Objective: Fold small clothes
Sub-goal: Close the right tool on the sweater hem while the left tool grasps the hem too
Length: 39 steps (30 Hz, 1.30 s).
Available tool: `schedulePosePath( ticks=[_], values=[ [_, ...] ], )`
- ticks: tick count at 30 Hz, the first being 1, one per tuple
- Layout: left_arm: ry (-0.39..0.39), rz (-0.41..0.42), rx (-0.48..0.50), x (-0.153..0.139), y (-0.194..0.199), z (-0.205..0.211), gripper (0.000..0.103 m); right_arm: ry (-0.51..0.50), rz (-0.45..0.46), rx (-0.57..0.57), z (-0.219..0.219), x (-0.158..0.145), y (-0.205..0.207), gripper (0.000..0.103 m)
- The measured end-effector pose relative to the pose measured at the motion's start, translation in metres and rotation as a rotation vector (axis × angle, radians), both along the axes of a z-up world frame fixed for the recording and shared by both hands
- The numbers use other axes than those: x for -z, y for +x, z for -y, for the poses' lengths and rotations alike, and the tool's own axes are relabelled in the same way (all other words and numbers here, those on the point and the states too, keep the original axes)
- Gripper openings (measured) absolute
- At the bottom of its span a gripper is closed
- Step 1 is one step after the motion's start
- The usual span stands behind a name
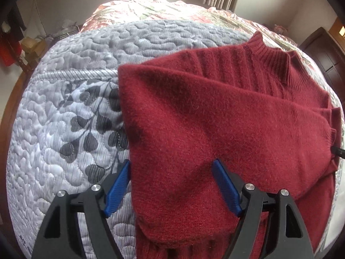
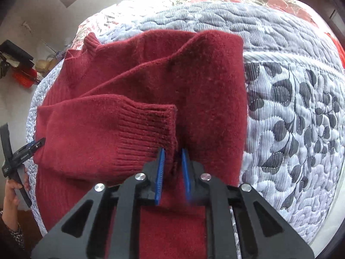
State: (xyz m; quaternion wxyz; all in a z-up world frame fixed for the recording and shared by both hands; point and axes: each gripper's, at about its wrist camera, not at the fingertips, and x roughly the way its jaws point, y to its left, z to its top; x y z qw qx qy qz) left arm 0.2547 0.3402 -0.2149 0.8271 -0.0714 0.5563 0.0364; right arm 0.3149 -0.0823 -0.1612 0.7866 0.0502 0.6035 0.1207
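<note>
A dark red knit sweater (image 1: 215,118) lies on the bed with its ribbed collar (image 1: 273,54) at the far side and both sleeves folded across the body. My left gripper (image 1: 172,161) is open, its blue pads (image 1: 120,185) straddling the sweater's left edge low over the cloth, with nothing pinched. In the right wrist view the sweater (image 2: 204,90) fills the middle. My right gripper (image 2: 173,150) has its blue pads (image 2: 160,172) close together, with the corner of the ribbed sleeve cuff (image 2: 146,129) between them. The left gripper (image 2: 21,151) shows at the sweater's left edge, held by a hand (image 2: 13,185).
A grey quilted bedspread (image 1: 64,129) with a dark leaf print covers the bed, and a pink floral blanket (image 1: 151,8) lies at its far end. Boxes and red items (image 2: 23,75) sit on the floor beside the bed. A dark door (image 1: 323,58) stands at the right.
</note>
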Motion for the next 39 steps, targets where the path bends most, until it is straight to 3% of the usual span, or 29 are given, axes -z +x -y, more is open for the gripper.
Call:
schedulePosePath(
  ticks=[7, 10, 11, 16, 19, 26, 32, 39],
  values=[
    [-0.056, -0.003, -0.019, 0.005, -0.003, -0.009, 0.081, -0.011, 0.017, -0.006, -0.002, -0.005, -0.006, 0.018],
    [-0.095, -0.011, -0.039, -0.014, -0.022, -0.018, 0.081, 0.035, 0.043, -0.003, 0.004, -0.022, -0.026, 0.037],
    [-0.09, -0.006, -0.035, -0.02, -0.031, -0.02, 0.081, 0.041, 0.055, -0.006, 0.007, -0.027, -0.036, 0.041],
    [-0.086, -0.022, -0.039, -0.037, -0.104, -0.027, 0.081, 0.023, 0.025, -0.054, 0.018, -0.036, -0.105, 0.043],
    [-0.061, -0.061, -0.028, -0.035, -0.156, -0.021, 0.081, 0.018, -0.025, -0.055, 0.03, -0.03, -0.153, 0.045],
    [-0.092, -0.174, 0.009, -0.012, -0.257, 0.004, 0.082, -0.014, -0.148, -0.026, 0.053, -0.007, -0.267, 0.052],
    [-0.073, -0.24, 0.029, 0.011, -0.296, 0.017, 0.084, 0.015, -0.242, 0.008, 0.075, 0.019, -0.322, 0.053],
    [-0.108, -0.253, 0.034, 0.014, -0.316, 0.025, 0.086, 0.085, -0.253, -0.003, 0.081, 0.021, -0.348, 0.059]
  ],
)
